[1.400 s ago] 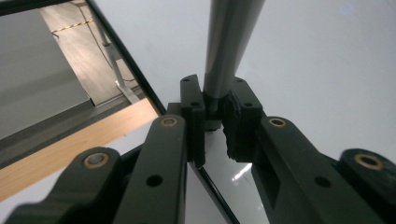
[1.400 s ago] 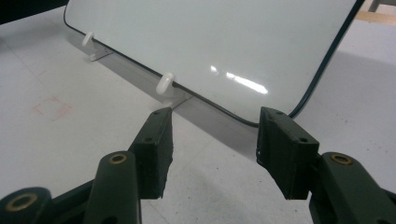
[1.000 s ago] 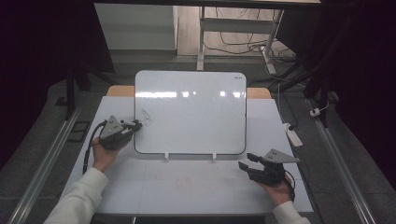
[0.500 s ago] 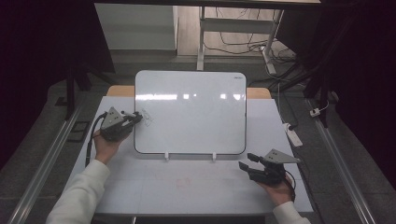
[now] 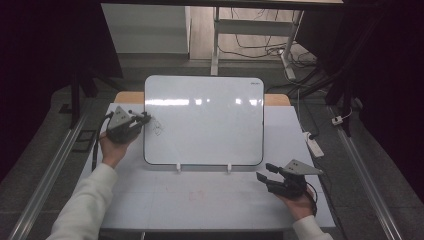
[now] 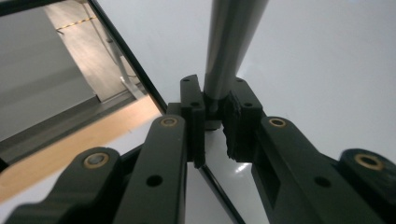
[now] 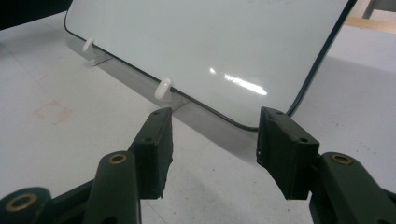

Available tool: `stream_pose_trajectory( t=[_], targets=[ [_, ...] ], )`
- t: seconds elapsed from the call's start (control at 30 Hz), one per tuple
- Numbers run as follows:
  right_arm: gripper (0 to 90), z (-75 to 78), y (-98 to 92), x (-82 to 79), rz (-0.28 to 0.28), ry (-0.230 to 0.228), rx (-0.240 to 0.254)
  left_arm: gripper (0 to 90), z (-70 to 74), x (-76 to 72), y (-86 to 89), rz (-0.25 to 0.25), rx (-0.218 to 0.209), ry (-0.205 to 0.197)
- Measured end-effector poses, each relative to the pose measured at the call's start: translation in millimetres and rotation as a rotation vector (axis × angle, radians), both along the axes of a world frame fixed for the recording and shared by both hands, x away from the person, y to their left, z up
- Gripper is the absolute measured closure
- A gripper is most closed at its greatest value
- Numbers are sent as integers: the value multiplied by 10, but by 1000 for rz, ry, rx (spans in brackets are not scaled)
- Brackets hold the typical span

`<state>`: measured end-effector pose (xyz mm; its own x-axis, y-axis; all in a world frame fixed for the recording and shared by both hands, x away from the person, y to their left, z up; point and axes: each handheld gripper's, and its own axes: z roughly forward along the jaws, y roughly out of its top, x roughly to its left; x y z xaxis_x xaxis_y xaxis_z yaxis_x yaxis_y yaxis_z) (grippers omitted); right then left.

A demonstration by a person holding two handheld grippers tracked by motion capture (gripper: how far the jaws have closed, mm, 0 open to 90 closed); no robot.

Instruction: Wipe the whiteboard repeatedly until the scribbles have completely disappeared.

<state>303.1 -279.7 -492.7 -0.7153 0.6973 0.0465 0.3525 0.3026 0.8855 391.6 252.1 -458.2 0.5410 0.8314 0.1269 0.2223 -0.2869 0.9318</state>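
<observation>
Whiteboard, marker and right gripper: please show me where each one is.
whiteboard (image 5: 210,120), high view, bare middle of its white face.
marker (image 6: 229,51), left gripper view, on its grey barrel above the jaws.
right gripper (image 5: 265,172), high view, between its open fingertips.

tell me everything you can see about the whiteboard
The whiteboard is a glossy white rectangle with rounded corners and a thin dark rim, and ceiling light glares off it. It leans back on the white table, propped at its lower edge by two small white hooks. Small dark scribbles mark its left side, where the left gripper presses a grey pen toward the surface. Tiny print sits at its top right corner, too small to read.
</observation>
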Motion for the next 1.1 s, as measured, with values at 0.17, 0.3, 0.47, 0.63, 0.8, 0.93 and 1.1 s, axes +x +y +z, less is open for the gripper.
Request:
stream_pose_trajectory(
  t=[0.17,0.3,0.47,0.63,0.8,0.93,1.1],
  targets=[
    [456,1,0,-10,6,-2,5,782,-122,-137,-124,-61,16,16],
    [456,-28,-5,9,4,7,-1,782,-107,-134,-111,-46,25,1],
    [456,-14,9,8,4,3,-1,782,46,52,31,11,-41,16],
    [456,-21,1,9,5,7,1,782,-154,-140,-216,-85,19,15],
    [456,-39,0,12,3,10,-4,782,-49,-55,-75,-25,-6,4],
    [456,-10,-12,3,-2,3,4,782,-50,-37,-87,-34,-13,21],
    [456,-28,-19,8,1,9,2,782,-239,-241,-364,-127,40,32]
  ],
)
